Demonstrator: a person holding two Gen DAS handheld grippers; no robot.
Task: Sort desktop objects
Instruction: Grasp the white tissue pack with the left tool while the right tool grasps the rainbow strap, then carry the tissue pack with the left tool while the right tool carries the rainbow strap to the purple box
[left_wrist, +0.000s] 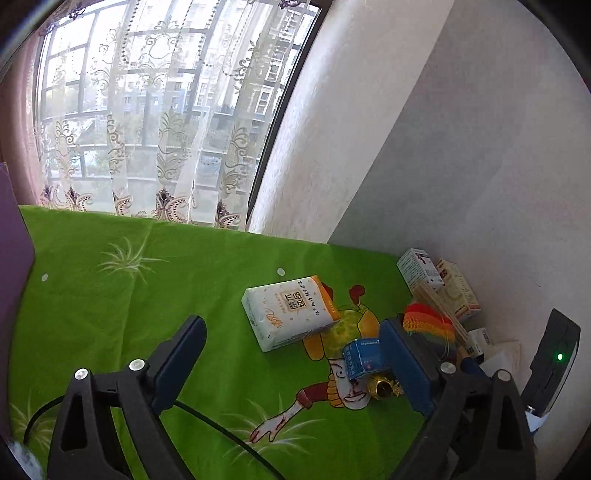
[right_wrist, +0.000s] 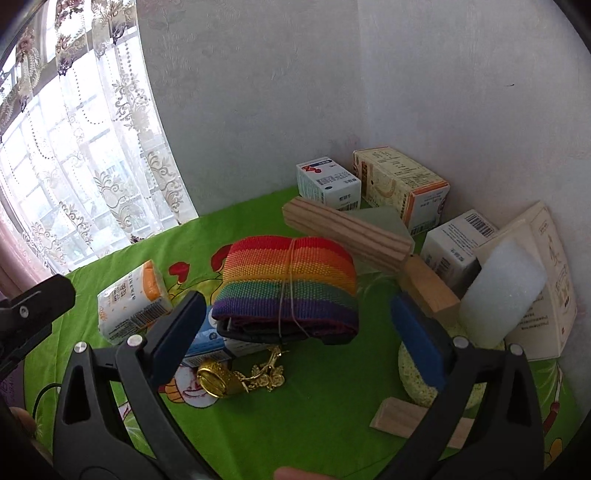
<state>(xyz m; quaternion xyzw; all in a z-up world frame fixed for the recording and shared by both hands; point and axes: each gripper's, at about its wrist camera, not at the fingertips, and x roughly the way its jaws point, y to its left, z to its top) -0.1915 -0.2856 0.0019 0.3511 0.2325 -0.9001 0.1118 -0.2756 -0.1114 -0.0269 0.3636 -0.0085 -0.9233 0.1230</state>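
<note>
I judge the sorting barely begun: nothing is in hand and the goods lie mixed on the green cloth (right_wrist: 317, 406).

My right claw (right_wrist: 299, 325) is released, jaws spread wide and empty. Straight ahead of it, between the two fingers and a little beyond their tips, sits the rainbow strap roll (right_wrist: 288, 280), tied with string. Its long axis runs across my jaws, from left finger to right, so it lies broadside to me. Just short of it, near my left finger, are a gold trinket (right_wrist: 236, 376) and a small blue box (right_wrist: 212, 339), partly under the roll. Beyond the roll a wooden block (right_wrist: 347, 232) points diagonally away to the left.

My left claw (left_wrist: 295, 354) is also released and empty. A tissue pack (left_wrist: 290, 312) lies just ahead between its fingers, long axis slanting up to the right.

Cartons (right_wrist: 402, 184) crowd the far wall.
</note>
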